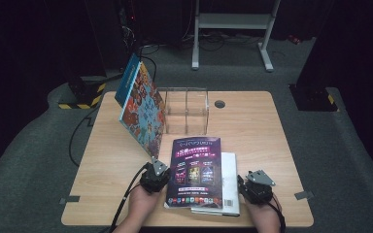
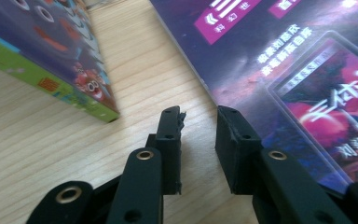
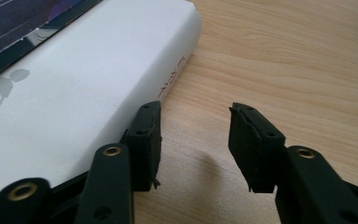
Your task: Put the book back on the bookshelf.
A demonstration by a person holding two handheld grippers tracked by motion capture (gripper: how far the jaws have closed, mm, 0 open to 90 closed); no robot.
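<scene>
A: Start at the left. What stands there?

B: A picture book (image 1: 142,104) with a bright cover, tilted, leaning against a clear rack (image 1: 186,110) at the far middle of the table (image 1: 267,131). In the left gripper view its lower corner (image 2: 51,60) rests on the wood, near the jaws but apart from them.

A: And the left gripper (image 1: 155,177)?

B: It sits at the near edge, held in the left hand (image 1: 142,204), just beside the left edge of the purple book (image 1: 195,172). In its own view the gripper (image 2: 198,116) has its jaws parted by a narrow gap, with bare wood between them. The right-hand jaw lies close along the purple book's edge (image 2: 279,70); whether it touches I cannot tell. Nothing is gripped, so it is released.

A: Where do the books lie?

B: The purple book lies flat near the front middle of the table, on top of a white book (image 1: 229,182) that sticks out at the right and front.

A: And the right side?

B: The right gripper (image 1: 257,187) sits just right of the white book. In its own view the gripper (image 3: 195,123) is released too, its jaws apart over bare wood, one jaw right beside the white book's spine (image 3: 121,74). Nothing sits between them.
</scene>
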